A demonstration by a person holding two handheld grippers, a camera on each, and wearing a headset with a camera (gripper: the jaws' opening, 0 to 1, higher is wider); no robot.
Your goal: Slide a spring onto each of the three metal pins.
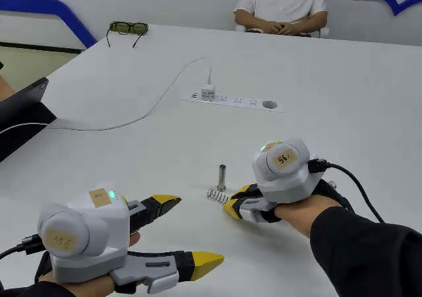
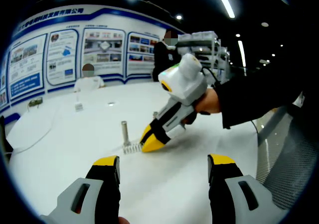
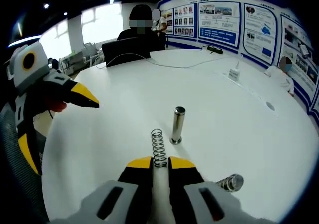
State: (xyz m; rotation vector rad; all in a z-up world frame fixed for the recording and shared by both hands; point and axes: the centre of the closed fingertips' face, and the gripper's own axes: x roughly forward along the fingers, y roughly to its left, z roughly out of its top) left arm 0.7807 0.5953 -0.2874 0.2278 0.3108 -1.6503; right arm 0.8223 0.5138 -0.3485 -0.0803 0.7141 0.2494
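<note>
right gripper view, right gripper (image 3: pixel 159 162) jaws pinching spring (image 3: pixel 159 147) beside upright pin (image 3: pixel 177 124), left gripper (image 2: pixel 164 160) jaws wide apart, empty

Yellow tips over a white table (image 1: pixel 343 86).
Grey, black, yellow-tipped: left gripper (image 2: pixel 163 160) and right gripper (image 3: pixel 160 163) alike; spring (image 3: pixel 158 147) and pin (image 3: pixel 177 124) gleam silver.

Open surface (image 1: pixel 330 99) all round the pin (image 1: pixel 221 177) except its near side, where spring (image 1: pixel 215 195) and right hand-held gripper (image 1: pixel 232 206) lie close; power strip (image 1: pixel 231 101) well beyond
</note>
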